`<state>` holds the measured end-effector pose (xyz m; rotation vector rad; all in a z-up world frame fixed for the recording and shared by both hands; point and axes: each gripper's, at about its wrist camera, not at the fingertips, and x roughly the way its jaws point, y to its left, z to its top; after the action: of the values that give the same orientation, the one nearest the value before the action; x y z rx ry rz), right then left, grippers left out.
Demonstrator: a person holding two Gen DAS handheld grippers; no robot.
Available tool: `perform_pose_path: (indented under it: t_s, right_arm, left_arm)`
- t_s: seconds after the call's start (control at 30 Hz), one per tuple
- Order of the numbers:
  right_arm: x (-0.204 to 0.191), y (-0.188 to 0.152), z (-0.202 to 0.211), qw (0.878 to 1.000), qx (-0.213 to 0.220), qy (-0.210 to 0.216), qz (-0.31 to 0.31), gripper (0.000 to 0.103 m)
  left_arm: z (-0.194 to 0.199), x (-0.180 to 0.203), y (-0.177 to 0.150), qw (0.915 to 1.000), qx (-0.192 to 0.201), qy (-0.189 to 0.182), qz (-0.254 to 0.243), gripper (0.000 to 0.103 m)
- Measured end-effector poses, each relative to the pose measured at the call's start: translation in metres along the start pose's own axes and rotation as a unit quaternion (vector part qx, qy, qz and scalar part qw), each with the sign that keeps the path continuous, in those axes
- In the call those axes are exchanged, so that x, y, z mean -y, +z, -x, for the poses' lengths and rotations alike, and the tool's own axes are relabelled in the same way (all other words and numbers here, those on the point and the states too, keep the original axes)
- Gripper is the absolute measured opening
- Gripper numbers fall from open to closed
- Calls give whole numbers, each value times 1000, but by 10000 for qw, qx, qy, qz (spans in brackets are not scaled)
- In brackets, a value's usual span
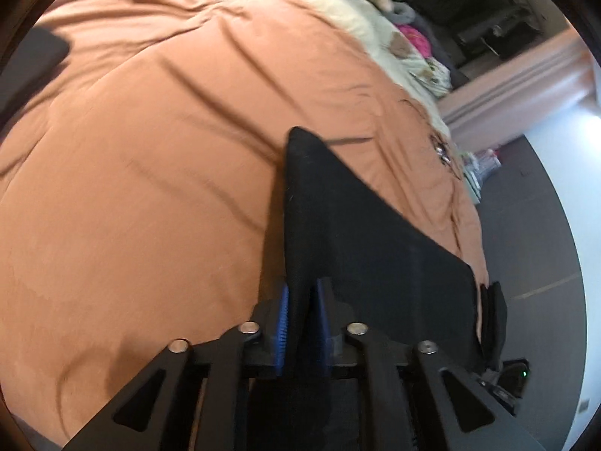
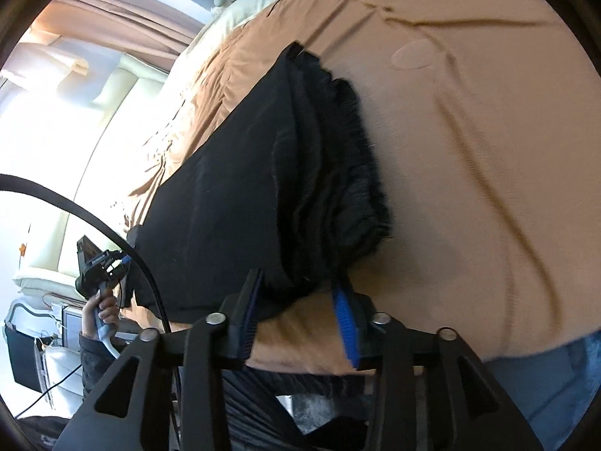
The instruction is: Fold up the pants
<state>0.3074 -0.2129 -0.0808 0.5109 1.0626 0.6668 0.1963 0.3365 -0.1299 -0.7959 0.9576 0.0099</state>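
Black pants (image 1: 360,233) lie on an orange-brown bedspread (image 1: 150,173). My left gripper (image 1: 302,300) is shut on a fold of the pants, which runs forward between its blue pads (image 1: 282,315). In the right wrist view the pants (image 2: 240,195) lie stretched toward the left, with the gathered waistband (image 2: 360,173) on the right side. My right gripper (image 2: 298,293) has its jaws apart around the near edge of the pants, not pinching. The left gripper (image 2: 109,259) and the hand holding it show at the left, at the pants' far end.
The bedspread (image 2: 469,150) covers most of both views. A cream blanket (image 1: 379,26) with stuffed toys lies at the head of the bed. A dark floor (image 1: 526,225) and curtain are beyond the bed edge. A black cable (image 2: 112,233) crosses the right view.
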Motion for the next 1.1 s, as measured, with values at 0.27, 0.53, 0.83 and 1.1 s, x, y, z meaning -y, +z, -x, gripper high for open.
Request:
perform_pose_path:
  t_s: [0.27,0.53,0.83,1.1]
  right_arm:
    - [24,8,26,9984,331,414,-183,46]
    - [25,8,-2,9917,412,1165,-358,46]
    - [62,3,-48,9890,120,1212,-838,46]
    - [78,-1,-61,9795,33,1686,-1098,47]
  left_arm:
    - [7,-23,-28,9987,74,-56,505,67]
    - [23,-37,-59,9959,255,120,860,71]
    - [23,-41,-84,9936,244,61,1102,74]
    - [27,-42,-95,9929,294,36,1149,75]
